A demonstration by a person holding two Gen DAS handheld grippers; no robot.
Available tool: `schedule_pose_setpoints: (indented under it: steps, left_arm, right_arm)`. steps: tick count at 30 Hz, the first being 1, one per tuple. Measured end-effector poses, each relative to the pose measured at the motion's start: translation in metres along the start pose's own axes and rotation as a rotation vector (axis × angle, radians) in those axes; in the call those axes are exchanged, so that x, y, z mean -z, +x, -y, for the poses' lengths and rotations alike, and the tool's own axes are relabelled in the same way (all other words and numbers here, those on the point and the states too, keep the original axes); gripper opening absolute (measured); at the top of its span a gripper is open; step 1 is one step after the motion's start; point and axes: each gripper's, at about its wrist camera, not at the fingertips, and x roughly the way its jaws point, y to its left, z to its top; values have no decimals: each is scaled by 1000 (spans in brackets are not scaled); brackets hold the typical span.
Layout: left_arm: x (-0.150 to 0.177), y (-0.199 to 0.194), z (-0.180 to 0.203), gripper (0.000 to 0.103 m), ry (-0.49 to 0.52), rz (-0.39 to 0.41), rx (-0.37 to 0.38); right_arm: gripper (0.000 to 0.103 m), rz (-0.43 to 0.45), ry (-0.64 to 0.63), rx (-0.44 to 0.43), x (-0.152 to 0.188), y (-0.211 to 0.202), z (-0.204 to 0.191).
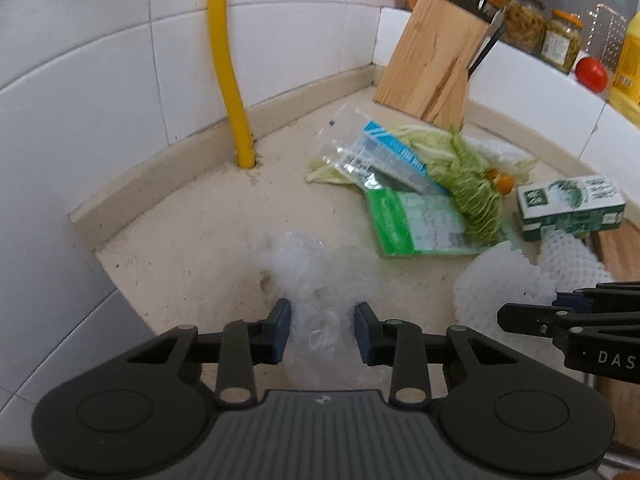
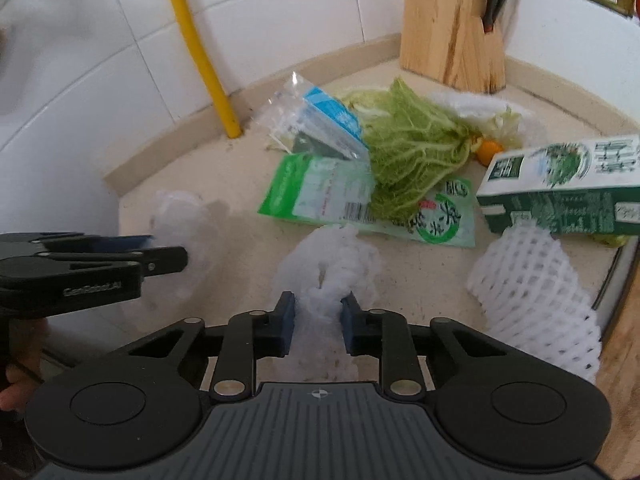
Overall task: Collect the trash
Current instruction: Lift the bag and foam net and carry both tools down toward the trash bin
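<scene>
White foam net [image 2: 332, 276] sits pinched in the right gripper [image 2: 318, 322] fingers near the tabletop's [image 1: 192, 240] front edge, while the left gripper [image 1: 322, 330] fingers squeeze a clear plastic bag [image 1: 316, 276] beside it.

A crumpled clear plastic bag [image 1: 320, 276] lies on the beige counter at lower centre of the left wrist view; a white foam net [image 2: 332, 264], bunched, lies at centre of the right wrist view; a second foam net [image 2: 536, 300], tube-shaped, lies at lower right, touching a green-and-white carton [image 2: 560, 188] lying on its side; a flat green packet [image 2: 320, 192] lies at centre, with cabbage leaves [image 2: 412, 148] partly over it; a blue-and-clear wrapper [image 2: 324, 120] lies just behind.
</scene>
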Motion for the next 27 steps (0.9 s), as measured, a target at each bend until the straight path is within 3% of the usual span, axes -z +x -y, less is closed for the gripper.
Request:
schedule_pose_setpoints:
  steps: [11,17,27]
  left_arm:
    - [-10,-46,-3,28,-18,105,23]
    - [-4,-65,-19,28,-51,136,-17]
    - [23,-98,-53,28,-133,159,-110]
  right_arm:
    - [29,114,35,-42,-13,-45,-3]
    - [29,151,-21,-82,-22,-55,-27]
    - [29,137,-114,-183,-24,-47,-81]
